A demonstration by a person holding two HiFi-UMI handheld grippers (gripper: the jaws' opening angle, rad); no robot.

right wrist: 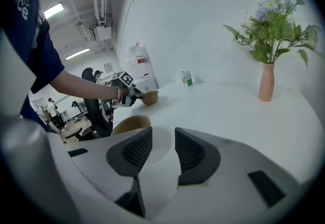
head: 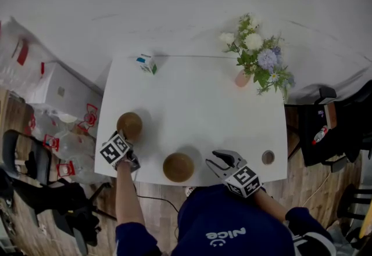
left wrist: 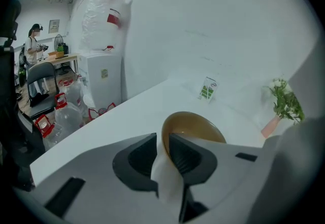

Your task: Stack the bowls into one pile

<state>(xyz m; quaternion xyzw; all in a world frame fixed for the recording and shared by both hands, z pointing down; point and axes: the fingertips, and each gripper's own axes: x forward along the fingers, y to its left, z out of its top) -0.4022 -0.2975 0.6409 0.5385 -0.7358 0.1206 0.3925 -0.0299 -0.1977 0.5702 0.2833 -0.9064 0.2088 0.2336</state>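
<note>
- Head view: two brown bowls sit on the white worktop (head: 192,104), well apart, and nothing is stacked yet.
- The left bowl (head: 129,126) is near the worktop's left edge, with my left claw (head: 128,141) at its near rim. The front bowl (head: 178,166) is right at the front edge, with my right claw (head: 214,159) just beside it on its right.
- A small carton (head: 147,64) sits at the back and a flower vase (head: 242,79) back right. Both are clear of the route between the bowls.
- Left gripper view: the left claw (left wrist: 163,139) straddles the left bowl's (left wrist: 198,126) near rim, one jaw inside and one outside. There's a sliver of gap by the outer jaw, so I read it as partly open with the rim between, not clamped.
- Risk: the bite is thin and on the rim only. If I lift before the pads seat, the bowl could tip or slip out. If I push instead, it could skate on the smooth top toward the left edge.
- Right gripper view: the right claw (right wrist: 163,136) is open, with only bare worktop between the jaws. The front bowl (right wrist: 129,124) is just to its left. The left bowl (right wrist: 150,97) is further off with the other claw on it.
- Risk: the front bowl sits at the lip. A nudge from the right claw, or a hard drop of the other bowl into it, could send it over. I'd set down gently.
</note>
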